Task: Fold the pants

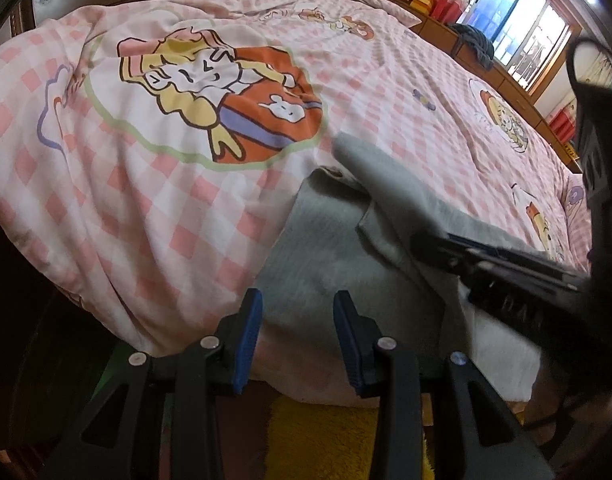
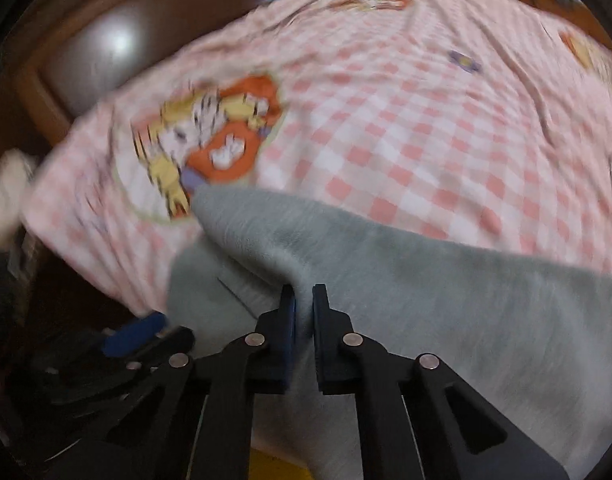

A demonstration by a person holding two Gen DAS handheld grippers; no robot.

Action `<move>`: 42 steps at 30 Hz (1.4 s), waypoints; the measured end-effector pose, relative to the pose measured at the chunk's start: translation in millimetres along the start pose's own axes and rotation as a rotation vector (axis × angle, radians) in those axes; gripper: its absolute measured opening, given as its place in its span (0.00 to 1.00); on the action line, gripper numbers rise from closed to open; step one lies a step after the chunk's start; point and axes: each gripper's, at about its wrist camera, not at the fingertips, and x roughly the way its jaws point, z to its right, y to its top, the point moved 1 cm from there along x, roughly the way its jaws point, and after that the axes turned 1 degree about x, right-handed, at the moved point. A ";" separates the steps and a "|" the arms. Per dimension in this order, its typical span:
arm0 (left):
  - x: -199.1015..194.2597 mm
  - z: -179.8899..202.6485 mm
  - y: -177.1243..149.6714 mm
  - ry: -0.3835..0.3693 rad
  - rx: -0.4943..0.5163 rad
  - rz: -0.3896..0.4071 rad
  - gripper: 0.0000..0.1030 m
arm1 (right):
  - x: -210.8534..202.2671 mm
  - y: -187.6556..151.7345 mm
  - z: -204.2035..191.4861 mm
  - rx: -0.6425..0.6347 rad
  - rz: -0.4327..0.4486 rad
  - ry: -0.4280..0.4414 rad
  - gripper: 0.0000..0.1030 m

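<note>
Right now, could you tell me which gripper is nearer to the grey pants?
Right. The right gripper is pinching a raised fold of the pants; the left gripper hovers open at their near edge, touching nothing.

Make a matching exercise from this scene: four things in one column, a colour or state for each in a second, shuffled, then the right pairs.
Things:
1. pants
2. left gripper
3. right gripper
4. bedspread

States:
A. pink and white checks with cartoon prints
B. shut on a fold of cloth
C. grey, lying at the near edge of the bed
D. open, nothing between its fingers

Pairs: 1-C, 2-D, 3-B, 4-A
</note>
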 end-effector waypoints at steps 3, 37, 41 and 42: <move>-1.9 6.1 6.8 -0.003 0.025 0.014 0.37 | -34.9 -0.1 16.0 0.054 0.115 0.031 0.07; 31.2 14.9 50.2 -0.214 -0.065 0.065 0.36 | -34.4 -16.1 81.3 0.102 0.004 -0.159 0.24; 28.8 27.1 49.4 -0.259 -0.062 0.082 0.36 | -45.5 -43.9 98.7 0.096 -0.051 -0.257 0.27; 28.4 32.5 50.1 -0.281 -0.061 0.088 0.36 | -46.8 -49.3 103.6 0.111 -0.054 -0.246 0.30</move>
